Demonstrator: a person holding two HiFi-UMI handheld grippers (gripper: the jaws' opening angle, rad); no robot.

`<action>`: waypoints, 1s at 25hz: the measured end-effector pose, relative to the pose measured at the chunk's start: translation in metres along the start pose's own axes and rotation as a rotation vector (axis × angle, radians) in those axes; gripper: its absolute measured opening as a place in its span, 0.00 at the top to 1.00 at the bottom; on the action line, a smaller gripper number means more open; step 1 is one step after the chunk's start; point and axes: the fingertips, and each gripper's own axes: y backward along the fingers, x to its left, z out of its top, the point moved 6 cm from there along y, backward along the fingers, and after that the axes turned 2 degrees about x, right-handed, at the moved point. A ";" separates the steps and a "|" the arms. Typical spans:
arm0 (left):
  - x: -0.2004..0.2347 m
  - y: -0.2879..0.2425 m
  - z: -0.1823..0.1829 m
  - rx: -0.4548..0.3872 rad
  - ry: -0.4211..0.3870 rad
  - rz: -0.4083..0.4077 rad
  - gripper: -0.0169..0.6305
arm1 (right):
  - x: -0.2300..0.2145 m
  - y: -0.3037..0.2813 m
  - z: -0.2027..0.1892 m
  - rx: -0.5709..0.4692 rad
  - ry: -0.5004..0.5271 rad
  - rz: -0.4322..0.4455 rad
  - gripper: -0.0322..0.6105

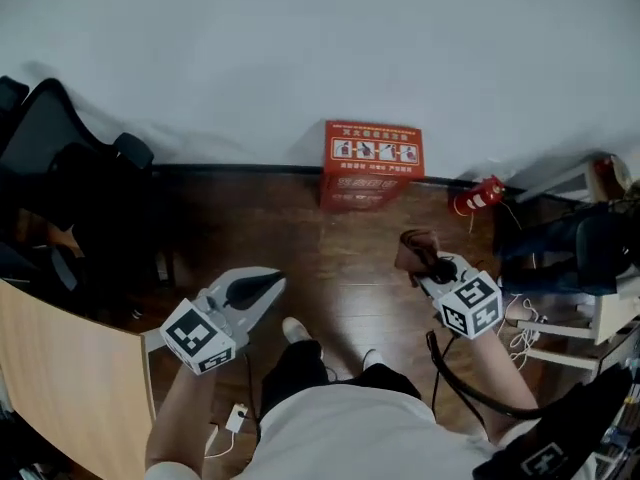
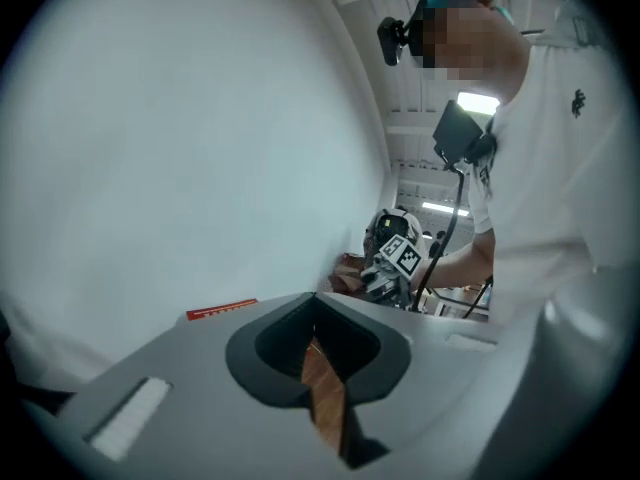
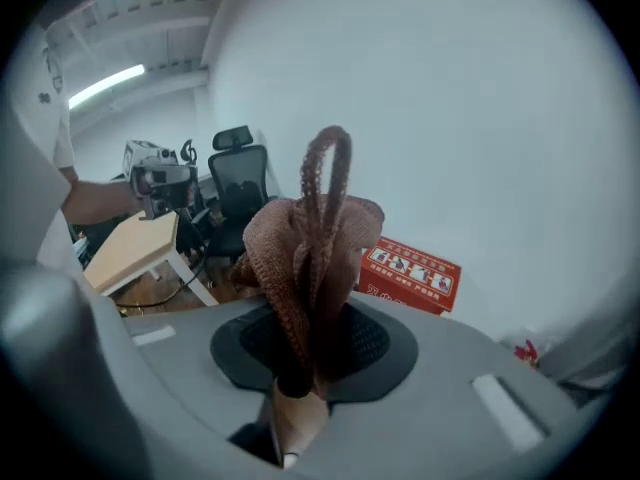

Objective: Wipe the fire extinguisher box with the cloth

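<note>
Brown knitted cloth [image 3: 310,230] sits bunched and pinched in the fingers of the right gripper [image 1: 430,263], the left gripper [image 1: 262,286] has its fingers pressed together on nothing, and the red rectangular fire extinguisher box [image 1: 372,164] stands ahead on the dark wooden floor [image 1: 340,258] against the white wall [image 1: 320,38].

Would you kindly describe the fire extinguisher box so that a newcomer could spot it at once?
Follow the white wall down to where it meets the wooden floor. The fire extinguisher box stands there against the wall. It is a red box with a row of white pictures, unlike the smaller red object to its right.
</note>
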 end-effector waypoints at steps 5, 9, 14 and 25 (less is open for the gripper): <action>-0.088 -0.033 0.010 0.002 -0.031 0.015 0.97 | 0.011 0.094 -0.061 -0.152 -0.100 0.022 0.82; -0.172 -0.061 0.006 -0.006 -0.036 0.026 0.97 | 0.015 0.162 -0.114 -0.220 -0.103 0.033 0.82; -0.250 -0.097 -0.008 0.031 -0.035 -0.012 0.97 | 0.011 0.221 -0.161 -0.272 -0.093 0.024 0.82; -0.340 -0.099 0.022 0.003 -0.187 -0.089 0.97 | 0.045 0.292 -0.192 -0.380 -0.060 -0.027 0.82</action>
